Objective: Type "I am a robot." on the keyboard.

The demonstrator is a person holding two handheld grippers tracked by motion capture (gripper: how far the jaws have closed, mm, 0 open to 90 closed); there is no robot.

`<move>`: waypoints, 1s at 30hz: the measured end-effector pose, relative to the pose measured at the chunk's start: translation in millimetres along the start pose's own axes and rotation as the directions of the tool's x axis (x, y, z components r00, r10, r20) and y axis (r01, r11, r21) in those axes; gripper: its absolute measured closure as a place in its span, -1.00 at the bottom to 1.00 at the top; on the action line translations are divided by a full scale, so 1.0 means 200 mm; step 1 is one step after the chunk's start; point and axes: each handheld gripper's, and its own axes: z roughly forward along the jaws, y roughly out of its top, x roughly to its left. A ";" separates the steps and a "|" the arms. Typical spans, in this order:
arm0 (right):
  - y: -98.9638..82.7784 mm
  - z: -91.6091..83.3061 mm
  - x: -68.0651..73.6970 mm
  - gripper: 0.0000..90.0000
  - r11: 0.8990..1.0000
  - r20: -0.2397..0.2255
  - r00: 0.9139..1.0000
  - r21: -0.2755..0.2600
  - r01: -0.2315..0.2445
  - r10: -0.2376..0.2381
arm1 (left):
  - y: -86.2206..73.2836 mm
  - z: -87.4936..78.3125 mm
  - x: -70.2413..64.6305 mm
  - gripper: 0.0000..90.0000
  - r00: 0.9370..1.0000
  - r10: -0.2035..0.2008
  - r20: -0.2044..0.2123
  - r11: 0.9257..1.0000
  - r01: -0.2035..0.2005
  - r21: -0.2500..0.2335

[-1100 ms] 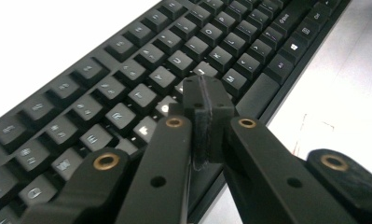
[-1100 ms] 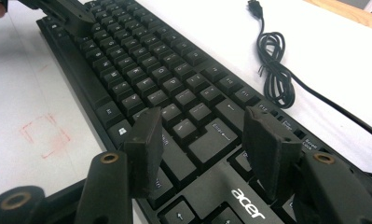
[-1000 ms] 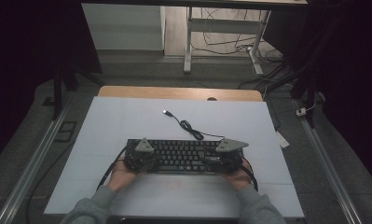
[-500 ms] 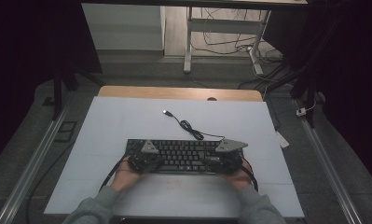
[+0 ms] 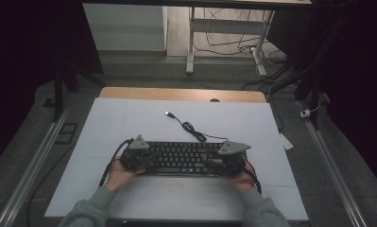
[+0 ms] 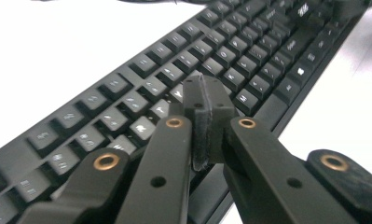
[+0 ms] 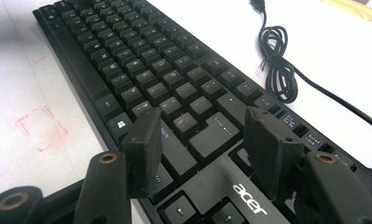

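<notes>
Under right gripper (image 7: 200, 140), keyboard (image 7: 141, 60)

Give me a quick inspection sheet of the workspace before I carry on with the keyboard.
Surface: white table top, bare around the work; faint red marks near the front edge.
Job's things: black keyboard lying flat near the front edge, keys up.
Clutter: nothing seen on the table top.
Grippers: left gripper shut, tips over the keys at the keyboard's left end; right gripper open over the Enter key area at the right end, nothing between the pads.
Cables: keyboard cable partly coiled behind the keyboard, USB plug lying loose.
Surroundings: dark room, desk frame and floor wires beyond the table.
</notes>
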 end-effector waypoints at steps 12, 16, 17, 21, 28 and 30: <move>0.00 0.01 0.00 0.05 1.000 -0.004 1.000 0.005 0.001 -0.001 | -0.01 -0.14 0.10 0.23 0.993 -0.093 -0.073 0.993 0.087 -0.076; 0.00 0.01 0.00 0.04 1.000 -0.003 1.000 0.008 0.005 -0.005 | -0.01 -0.15 0.11 0.03 0.990 -0.105 -0.093 0.993 0.099 -0.070; 0.00 0.01 0.00 0.04 1.000 -0.004 1.000 0.009 0.006 -0.006 | -0.01 -0.15 0.11 -0.01 0.990 -0.107 -0.095 0.993 0.101 -0.069; 0.00 0.01 0.01 0.04 1.000 -0.006 1.000 0.014 0.008 -0.008 | -0.02 -0.15 0.11 -0.06 0.990 -0.105 -0.098 0.993 0.099 -0.063; 0.00 0.02 0.01 0.04 1.000 -0.008 1.000 0.014 0.013 -0.013 | -0.02 -0.14 0.11 -0.10 0.989 -0.106 -0.102 0.993 0.102 -0.052; 0.00 0.02 0.01 0.04 1.000 -0.009 1.000 0.013 0.013 -0.013 | -0.02 -0.14 0.11 -0.11 0.989 -0.106 -0.103 0.994 0.101 -0.048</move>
